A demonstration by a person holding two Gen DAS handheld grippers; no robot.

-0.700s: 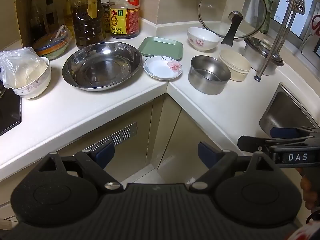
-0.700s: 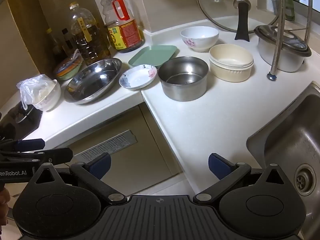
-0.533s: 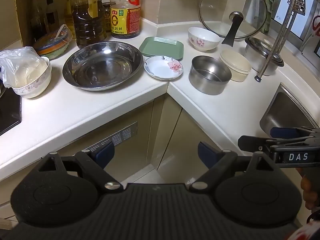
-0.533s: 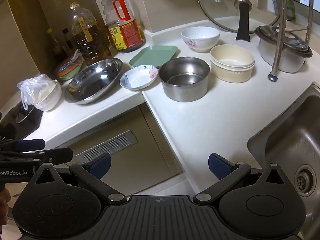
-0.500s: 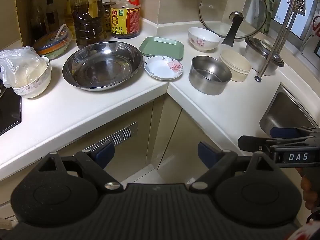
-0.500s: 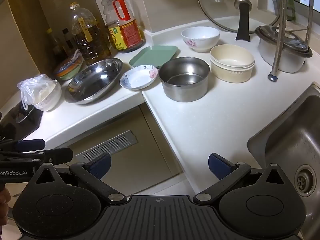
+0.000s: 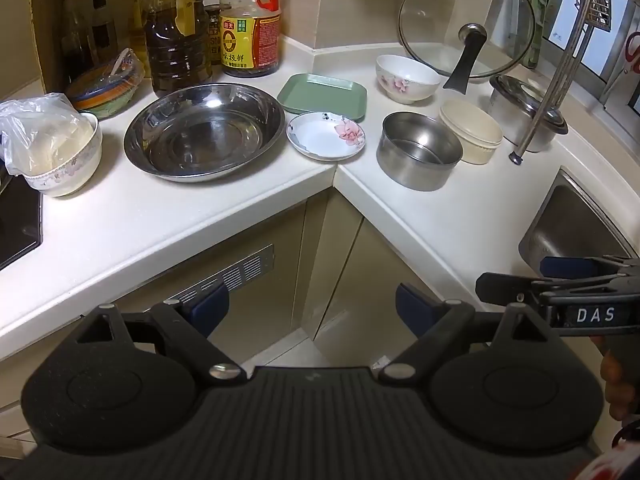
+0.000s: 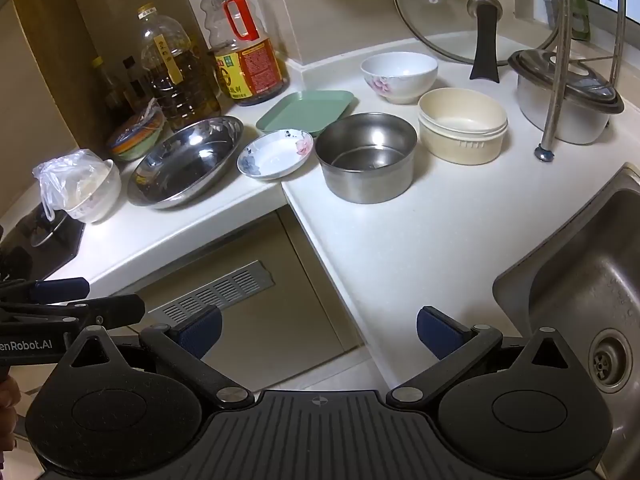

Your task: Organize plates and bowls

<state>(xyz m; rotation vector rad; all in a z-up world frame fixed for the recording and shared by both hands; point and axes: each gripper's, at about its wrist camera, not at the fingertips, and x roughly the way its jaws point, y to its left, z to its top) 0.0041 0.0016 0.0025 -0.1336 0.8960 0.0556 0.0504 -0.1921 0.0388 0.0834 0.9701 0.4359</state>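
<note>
Hanging short of the counter's front edge, over the cabinet doors, the left gripper (image 7: 308,304) and right gripper (image 8: 318,330) both stand with jaws wide apart and nothing between their blue pads. Each shows at the other's side, held level; the right one reads "DAS", the left "enRobot.AI".

The white counter (image 7: 168,216) bends at an inside corner. Its front strip is bare along both runs, widest between the steel pot (image 8: 366,156) and the sink (image 8: 576,280), whose steel basin cuts into the right run. A black hob (image 7: 16,220) bounds the far left.

All dishes sit toward the back. On the left run lies a wide, shallow steel basin (image 7: 204,130), shiny and round. Just beside it, at the corner seam, rests a white saucer (image 7: 326,136) with a pink flower; behind that lies a square green plate (image 7: 324,92). On the right run the straight-walled steel pot stands near the saucer, with a cream ribbed tub (image 7: 472,132) touching or nearly touching it and a white flowered bowl (image 7: 406,78) further back. A glass lid (image 7: 464,20) leans on the wall beside a lidded steel pot (image 7: 524,114).

A bowl (image 7: 66,160) under a plastic bag stands beside the hob. Oil bottles (image 7: 250,20) with Chinese labels, too small to read, line the wall
</note>
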